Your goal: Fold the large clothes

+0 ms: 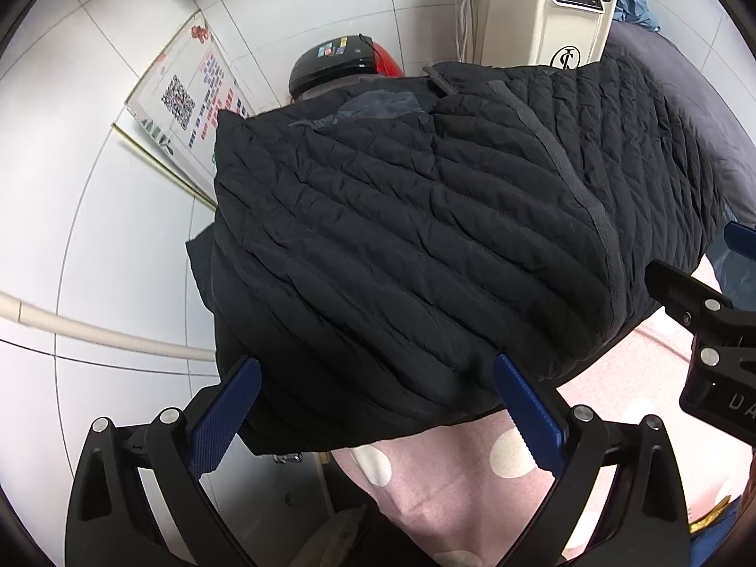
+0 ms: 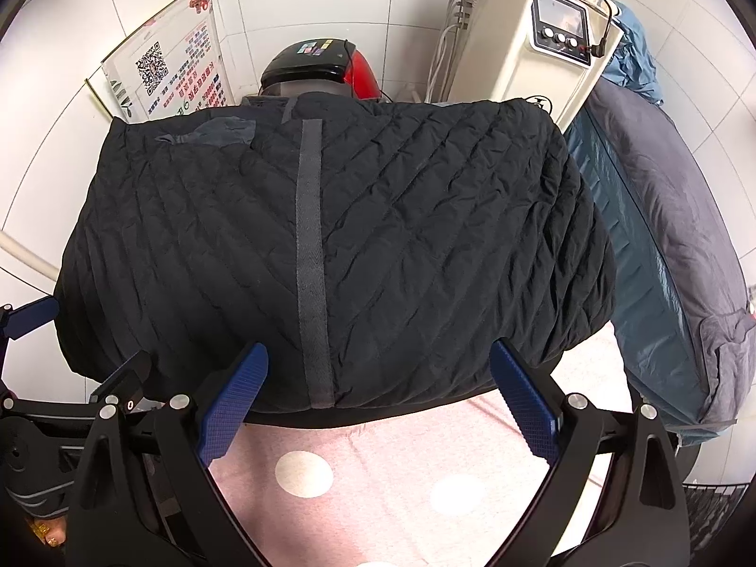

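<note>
A black quilted jacket (image 2: 330, 245) lies folded on a pink polka-dot sheet (image 2: 378, 463) — a grey pillow (image 2: 685, 236) at three o'clock. The left gripper (image 1: 378, 418) and right gripper (image 2: 378, 406) hover at six o'clock, jaws spread wide — grasping nothing.

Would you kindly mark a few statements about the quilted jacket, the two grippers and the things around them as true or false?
1. The black quilted jacket lies on a pink sheet with pale dots. True.
2. The right gripper is clamped on the jacket hem. False: its jaws are wide apart, holding nothing.
3. The left gripper is open. True.
4. A grey tape strip runs down the jacket. True.
5. The jacket is bright red. False: it is black; a red and black appliance sits behind it.
</note>
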A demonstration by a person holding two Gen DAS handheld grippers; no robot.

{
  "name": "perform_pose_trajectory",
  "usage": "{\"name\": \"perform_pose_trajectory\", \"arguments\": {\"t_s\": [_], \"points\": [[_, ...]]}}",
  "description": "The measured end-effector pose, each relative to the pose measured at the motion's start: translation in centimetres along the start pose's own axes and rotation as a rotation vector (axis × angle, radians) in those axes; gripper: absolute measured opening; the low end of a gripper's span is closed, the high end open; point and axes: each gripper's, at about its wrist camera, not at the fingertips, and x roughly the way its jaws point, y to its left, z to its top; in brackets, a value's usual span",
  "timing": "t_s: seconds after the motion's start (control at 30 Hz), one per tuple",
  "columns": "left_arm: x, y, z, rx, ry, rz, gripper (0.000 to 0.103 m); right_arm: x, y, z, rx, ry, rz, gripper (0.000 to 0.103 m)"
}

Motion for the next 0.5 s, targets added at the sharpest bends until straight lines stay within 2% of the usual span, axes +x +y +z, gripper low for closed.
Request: {"name": "perform_pose_trajectory", "arguments": {"t_s": [0.13,0.3,0.5], "points": [[-0.23,-0.1,0.03,0.004,-0.021,0.007,0.097,0.14,-0.01,-0.02,-0.007,0.003,-0.008,0.094],[0.0,-0.09,0.1,-0.002,0.009,-0.006,0.097,0.19,-0.02,0.01,-0.006,0.003,-0.004,0.093],[-0.17,-0.23,0.04,0.008,-0.004,0.006,0.097,0.29,0.15,0.03,-0.013,0.004,-0.008,0.094]]}}
